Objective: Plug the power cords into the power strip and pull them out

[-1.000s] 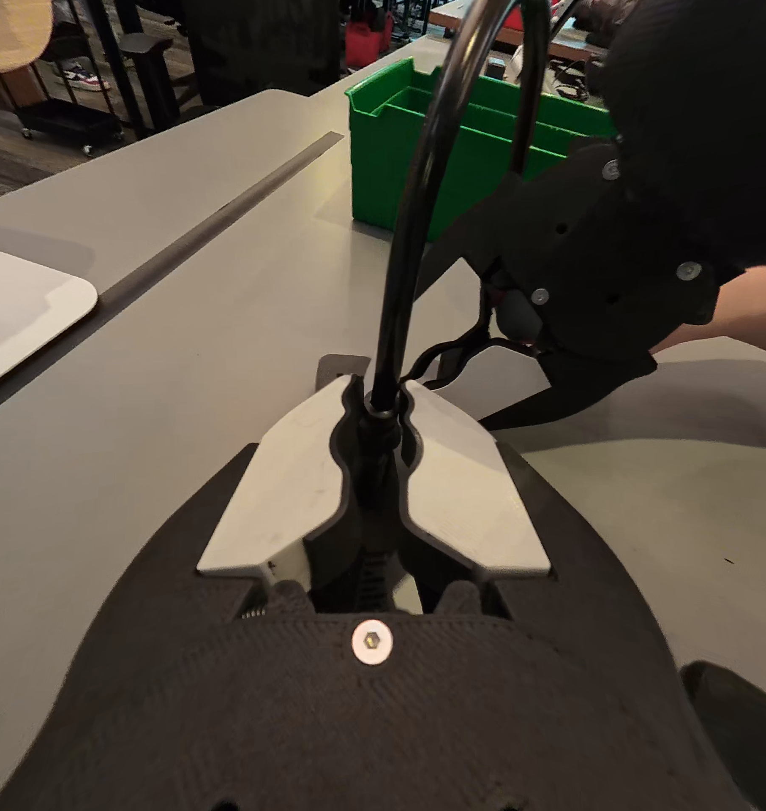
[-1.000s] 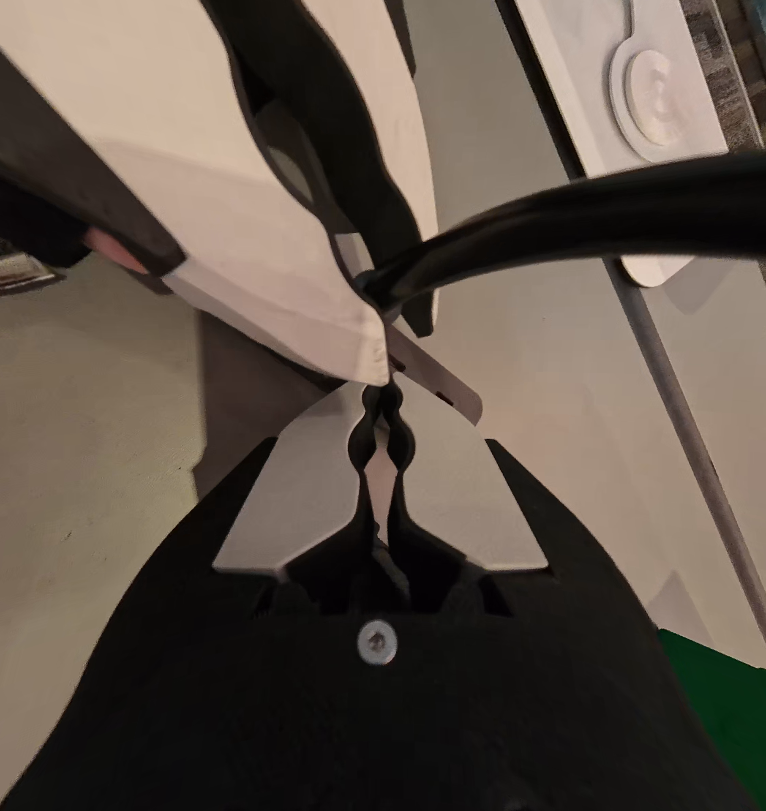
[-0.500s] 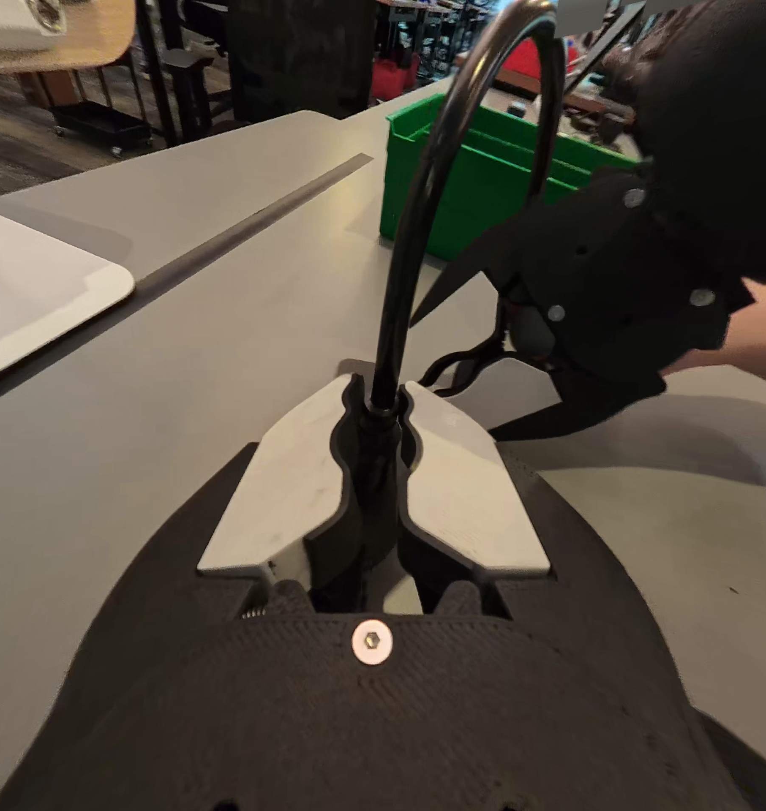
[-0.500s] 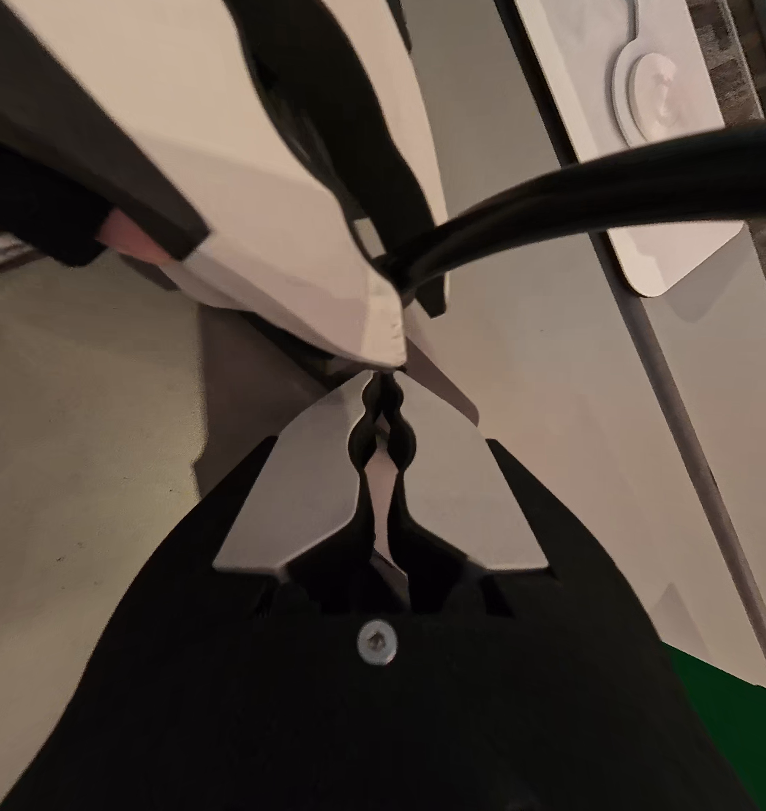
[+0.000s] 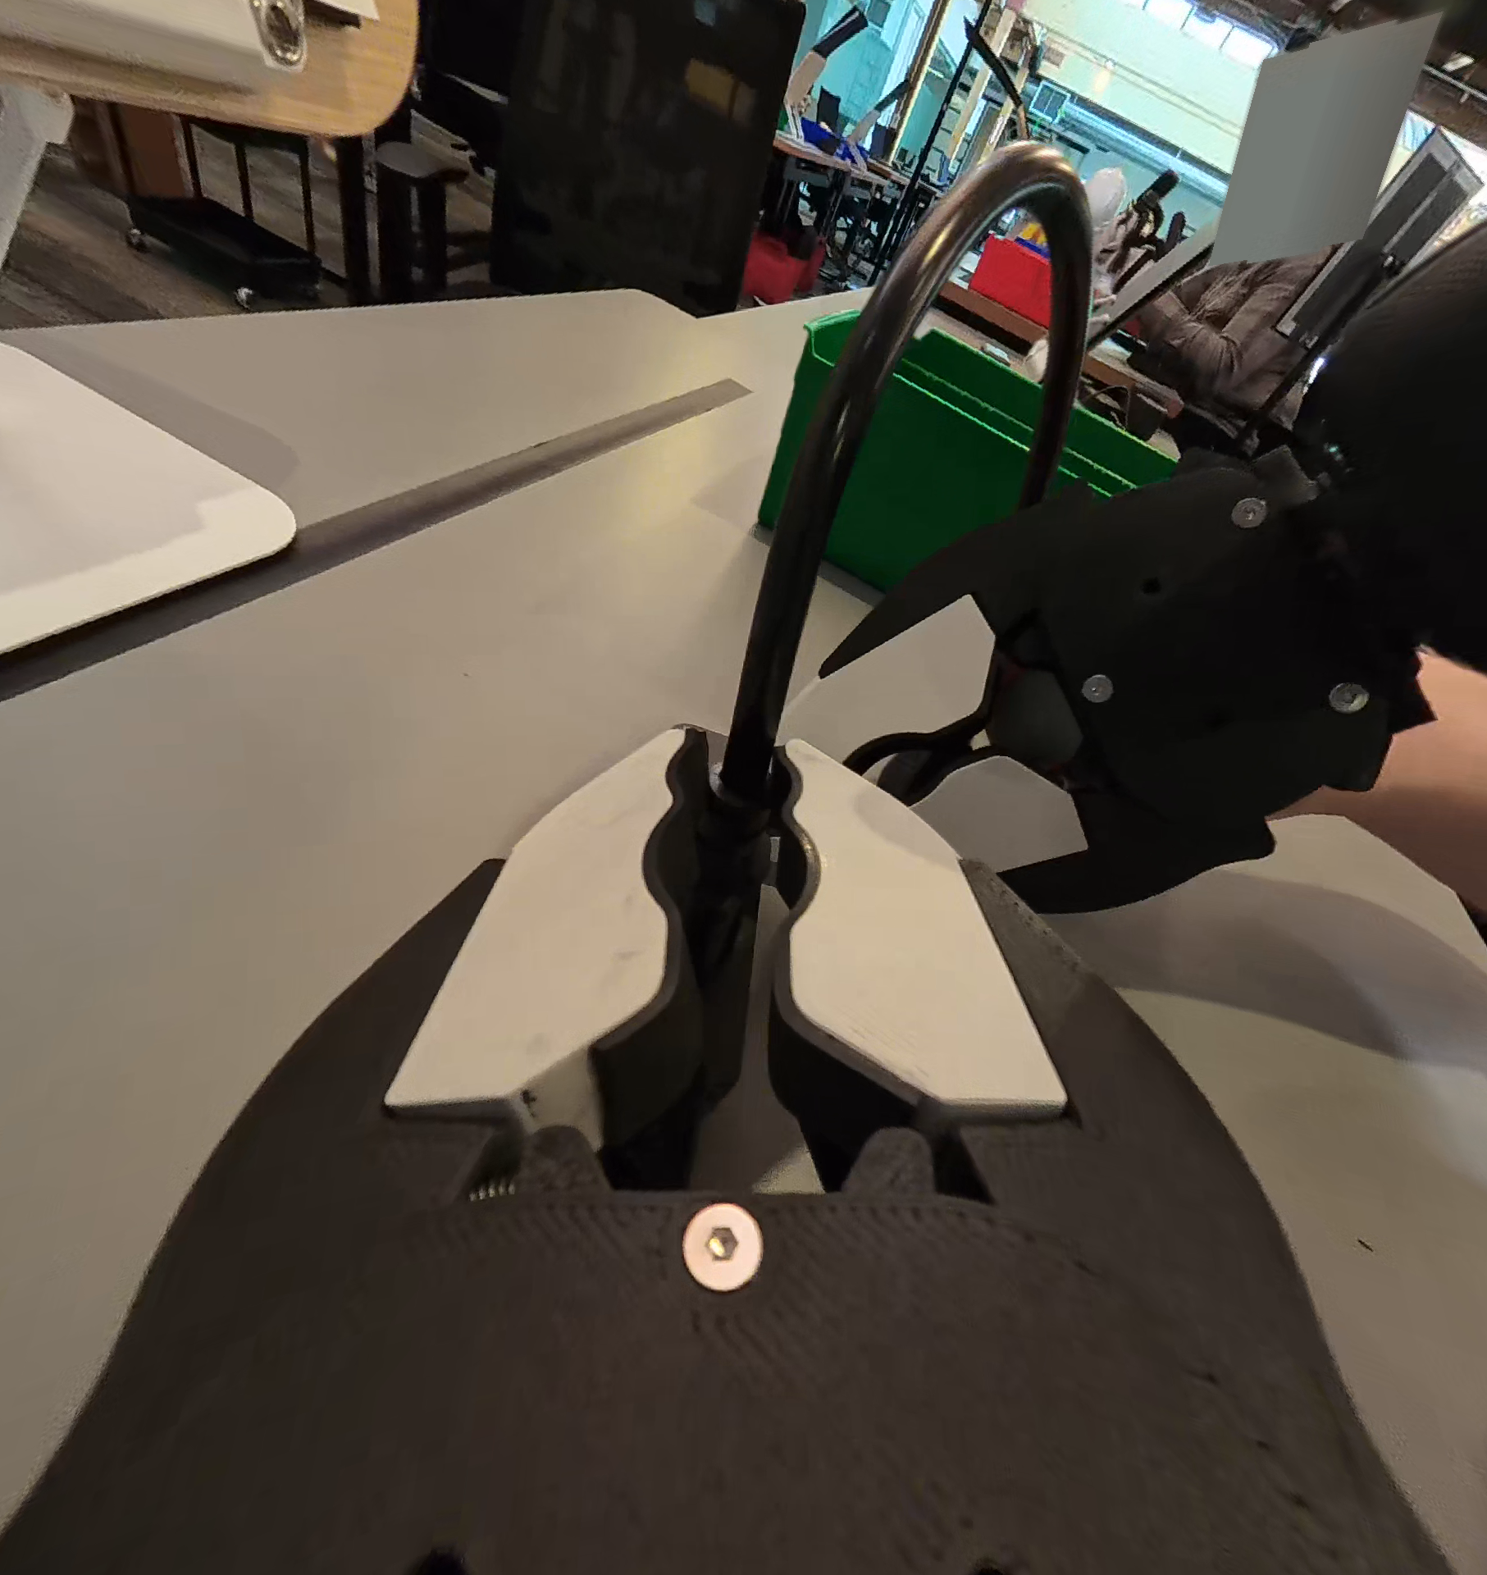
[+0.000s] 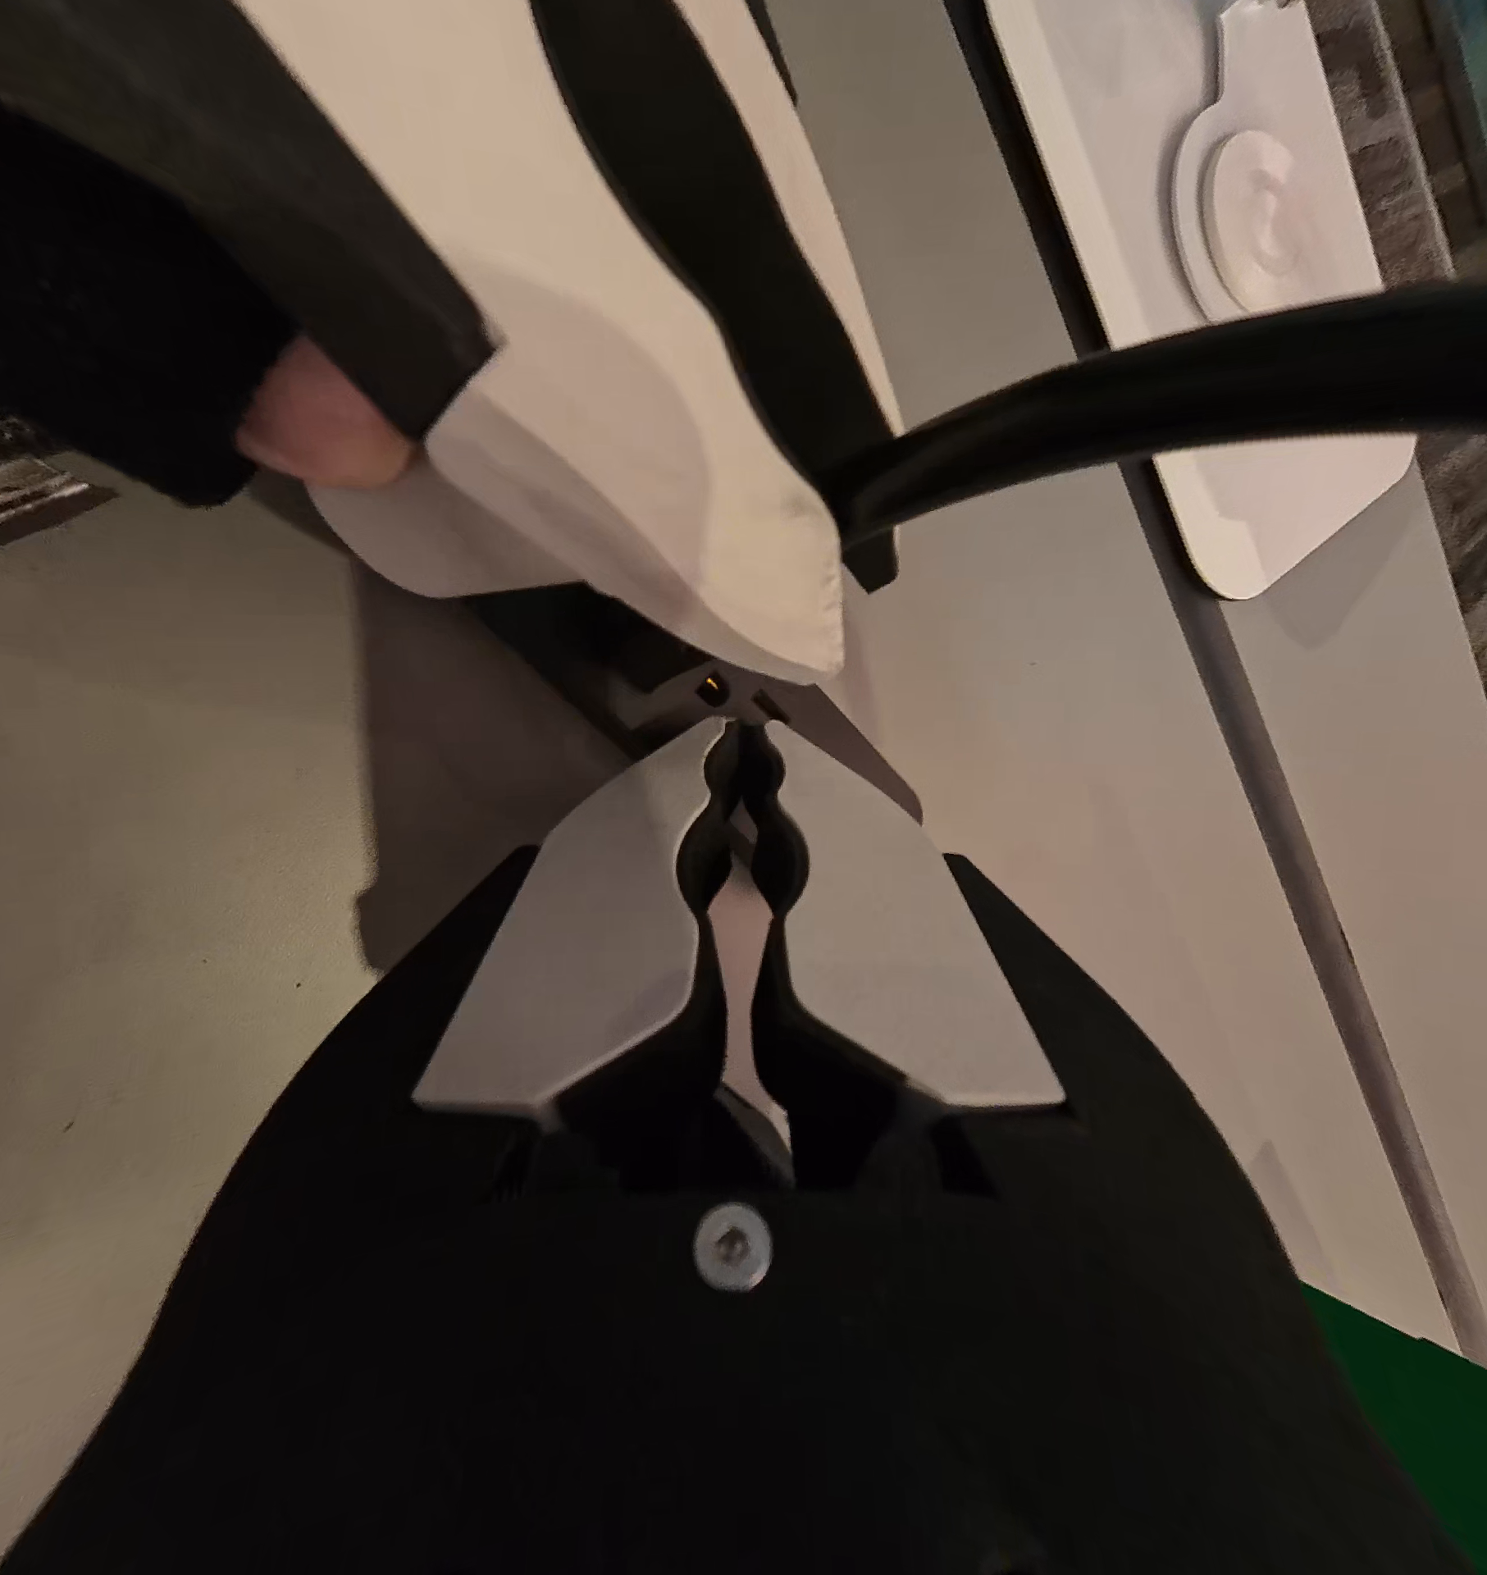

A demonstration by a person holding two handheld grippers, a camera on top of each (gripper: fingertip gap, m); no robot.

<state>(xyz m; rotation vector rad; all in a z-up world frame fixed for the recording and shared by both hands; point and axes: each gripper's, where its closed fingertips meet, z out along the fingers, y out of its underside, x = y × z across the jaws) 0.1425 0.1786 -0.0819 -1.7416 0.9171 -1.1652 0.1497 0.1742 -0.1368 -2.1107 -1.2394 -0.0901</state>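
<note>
Left tongs (image 5: 744, 771) clamp black cord (image 5: 816, 511) | right tongs (image 6: 744, 733) pinch power strip (image 6: 816, 750)

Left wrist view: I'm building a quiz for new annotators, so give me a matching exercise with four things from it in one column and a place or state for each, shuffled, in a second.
Things:
1. black power cord
2. green bin
3. white flat base
4. right gripper

Places or states:
A. lies flat at the table's left edge
B. arches up out of the left gripper, clamped between its fingers
C. stands on the table behind the cord's arch
D. reaches in low from the right side

Pairs: 1-B, 2-C, 3-A, 4-D
</note>
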